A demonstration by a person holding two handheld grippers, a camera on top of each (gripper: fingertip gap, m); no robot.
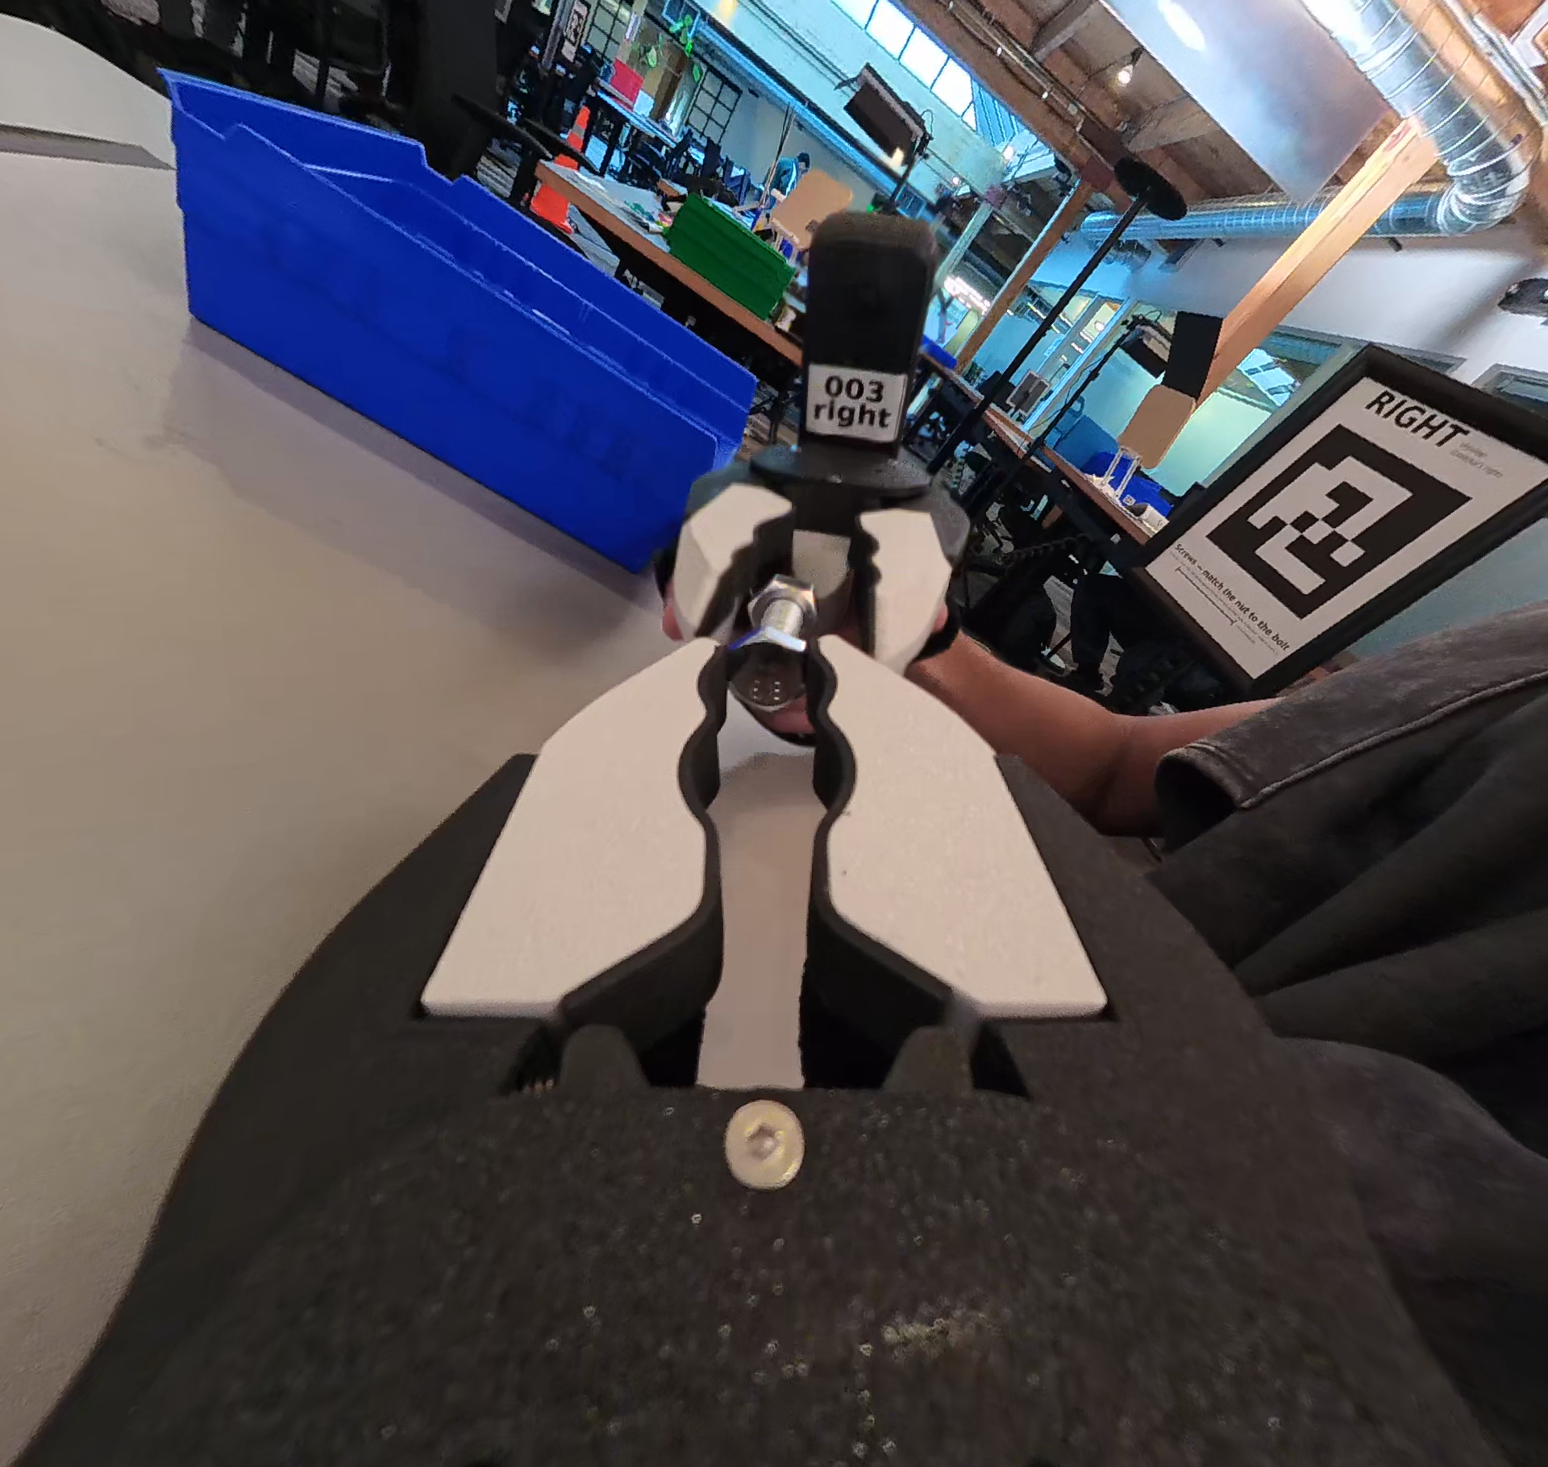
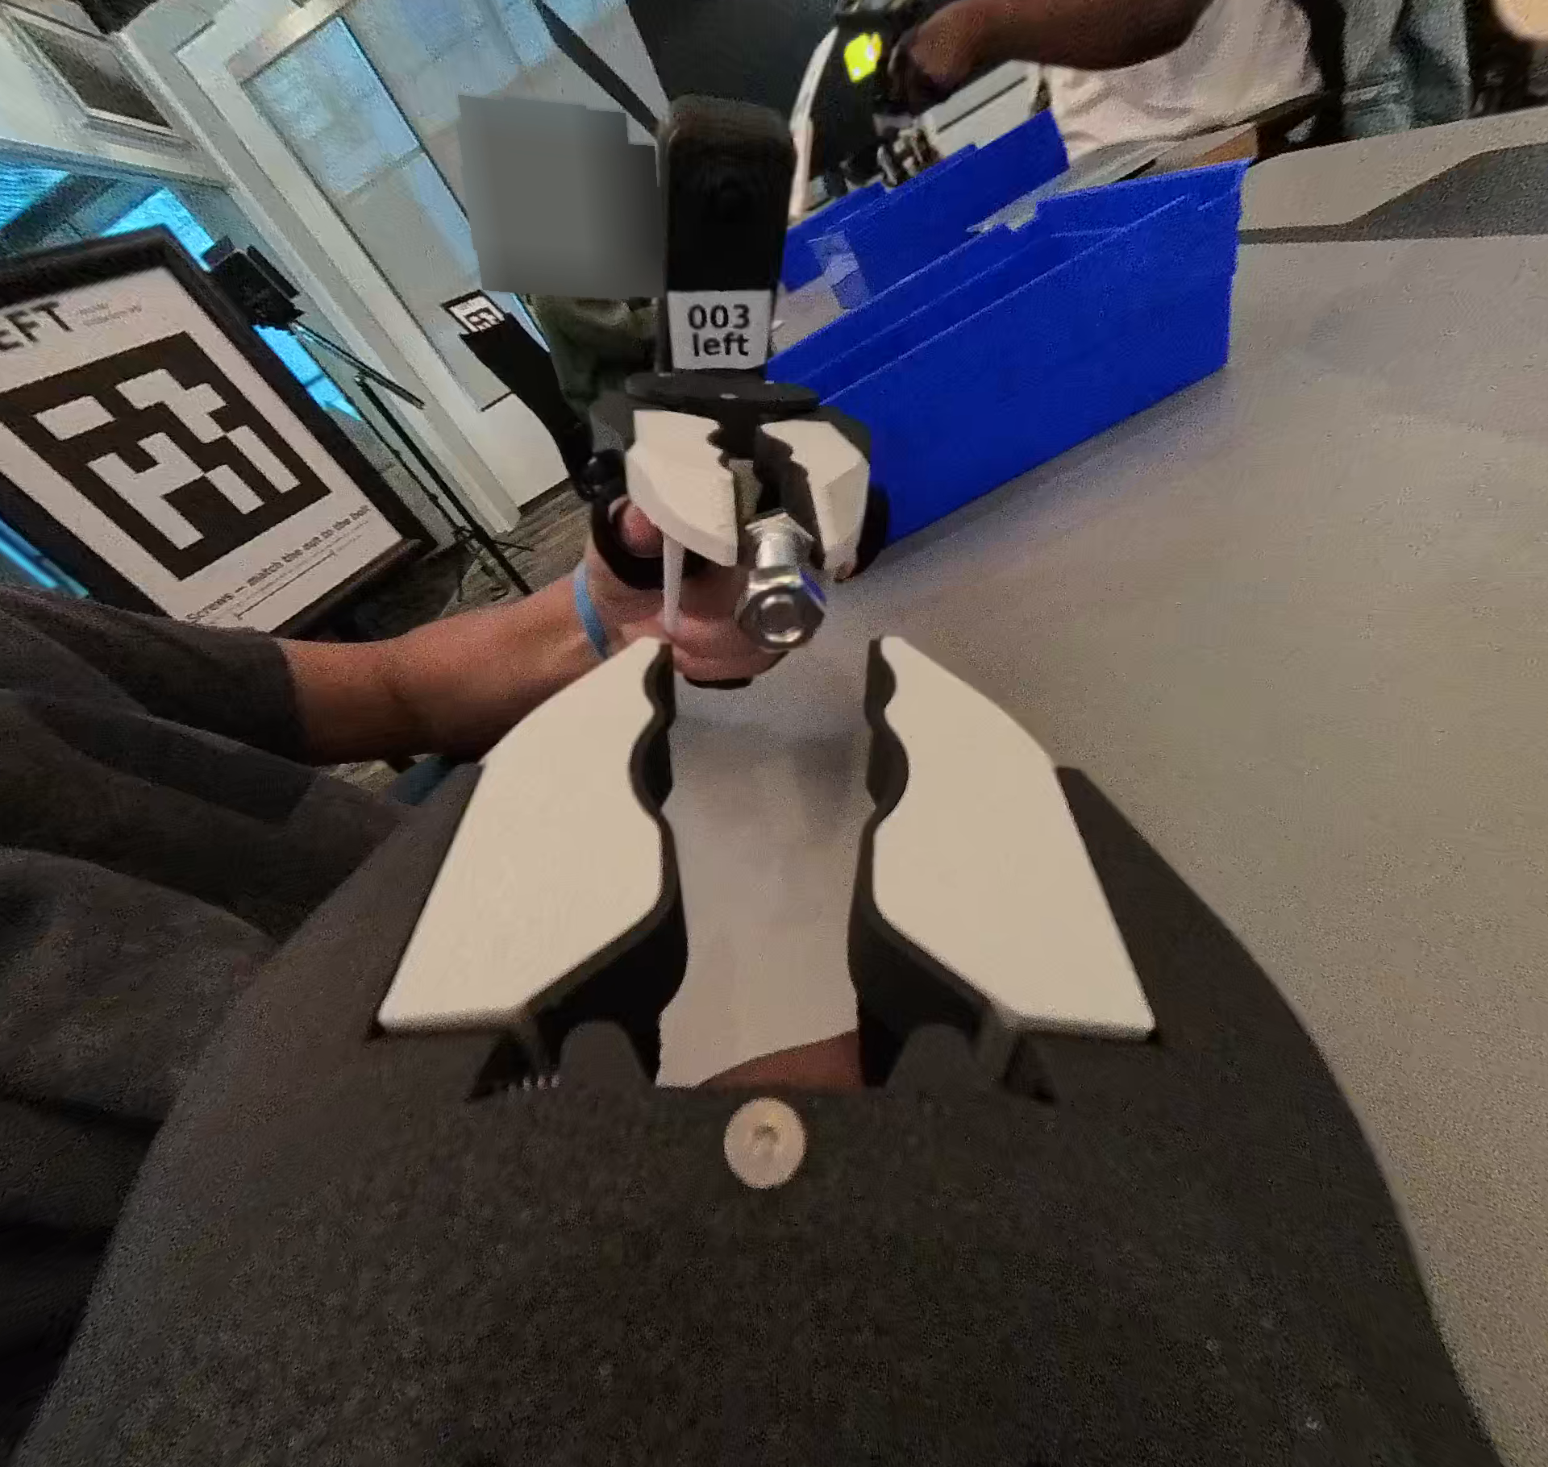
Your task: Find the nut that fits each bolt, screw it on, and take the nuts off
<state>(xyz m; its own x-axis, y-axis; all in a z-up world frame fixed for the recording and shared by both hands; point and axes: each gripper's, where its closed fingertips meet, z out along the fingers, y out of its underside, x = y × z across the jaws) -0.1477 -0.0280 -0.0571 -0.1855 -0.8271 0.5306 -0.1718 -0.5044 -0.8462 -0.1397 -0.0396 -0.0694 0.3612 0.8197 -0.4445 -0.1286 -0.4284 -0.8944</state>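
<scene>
**Q:** Steel bolt (image 1: 781, 614): where is it, and what holds it?
**A:** Left gripper (image 1: 766, 665) is clamped on its head end, clear of the table (image 1: 209, 673). The thread points at the right gripper (image 2: 771, 650), and the nut (image 2: 775, 616) sits at the free end.

**Q:** Right gripper?
**A:** Fingers spread wide, just short of the nut, touching nothing.

**Q:** Recommendation?
**A:** In my judgement: centre the nut between the pads, close on opposite flats and turn about the bolt's axis, with the left side braced.

**Q:** Surroundings?
**A:** Matte pale-grey table, a blue bin (image 1: 436, 321) behind, workshop benches (image 1: 670, 238) beyond, and a framed marker sign (image 1: 1340, 522) at right.
</scene>
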